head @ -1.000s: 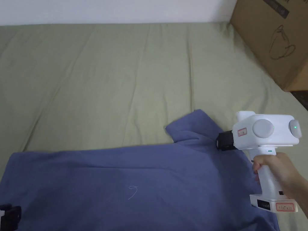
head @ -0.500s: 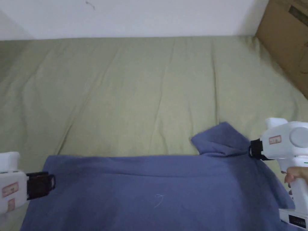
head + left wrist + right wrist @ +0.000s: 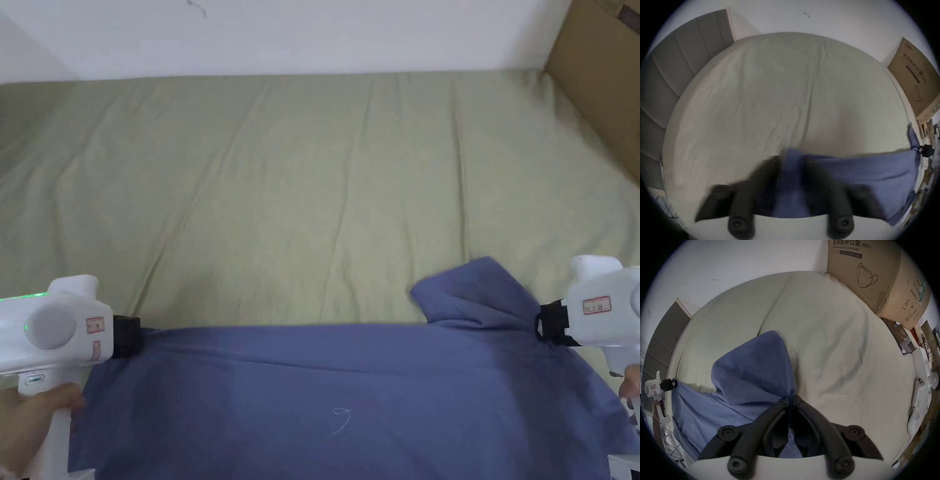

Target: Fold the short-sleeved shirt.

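A blue short-sleeved shirt (image 3: pixel 337 387) lies spread sideways across the near part of the bed, with one sleeve (image 3: pixel 475 290) poking up toward the far side. My right gripper (image 3: pixel 540 328) is at the base of that sleeve. In the right gripper view its jaws (image 3: pixel 791 396) are shut on a pinch of blue cloth (image 3: pixel 750 369). My left gripper (image 3: pixel 134 337) is at the shirt's far left corner. In the blurred left gripper view its jaws (image 3: pixel 791 162) stand apart with the shirt's edge (image 3: pixel 859 175) between them.
The pale green bed sheet (image 3: pixel 312 187) stretches flat beyond the shirt to the white wall. A large cardboard box (image 3: pixel 600 81) stands at the bed's far right corner. A grey padded headboard (image 3: pixel 680 68) runs along the left side. A white controller (image 3: pixel 917 402) lies off the right edge.
The left gripper has come up from the lower left to the shirt's far left corner. The right gripper keeps its hold by the sleeve. The head camera has shifted.
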Motion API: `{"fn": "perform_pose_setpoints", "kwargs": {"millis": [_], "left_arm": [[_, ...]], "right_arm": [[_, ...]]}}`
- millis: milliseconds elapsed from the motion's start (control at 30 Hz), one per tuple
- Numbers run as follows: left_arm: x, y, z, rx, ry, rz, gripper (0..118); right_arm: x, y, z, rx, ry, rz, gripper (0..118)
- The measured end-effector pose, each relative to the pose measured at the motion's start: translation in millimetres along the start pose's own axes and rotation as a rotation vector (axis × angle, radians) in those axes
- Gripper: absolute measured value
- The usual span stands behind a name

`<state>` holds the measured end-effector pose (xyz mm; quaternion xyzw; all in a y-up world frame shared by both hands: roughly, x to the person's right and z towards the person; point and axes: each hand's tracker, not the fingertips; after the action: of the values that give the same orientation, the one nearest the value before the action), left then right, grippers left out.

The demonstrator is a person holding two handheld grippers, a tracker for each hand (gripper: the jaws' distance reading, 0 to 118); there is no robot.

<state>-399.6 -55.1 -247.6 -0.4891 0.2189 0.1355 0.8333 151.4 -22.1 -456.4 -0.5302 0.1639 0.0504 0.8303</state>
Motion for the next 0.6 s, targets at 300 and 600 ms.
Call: {"fn": "perform_pose_setpoints", "kwargs": {"millis": [300,600], "left_arm": [[5,-19,68,0.042,-0.071,-0.07,2],[-48,-96,162,0.092,-0.166,-0.011,2]], "right_arm": [[4,-22,70,0.068,0.036,0.012,3],[13,-102,156,0.103,0.043,0.075,3]]}}
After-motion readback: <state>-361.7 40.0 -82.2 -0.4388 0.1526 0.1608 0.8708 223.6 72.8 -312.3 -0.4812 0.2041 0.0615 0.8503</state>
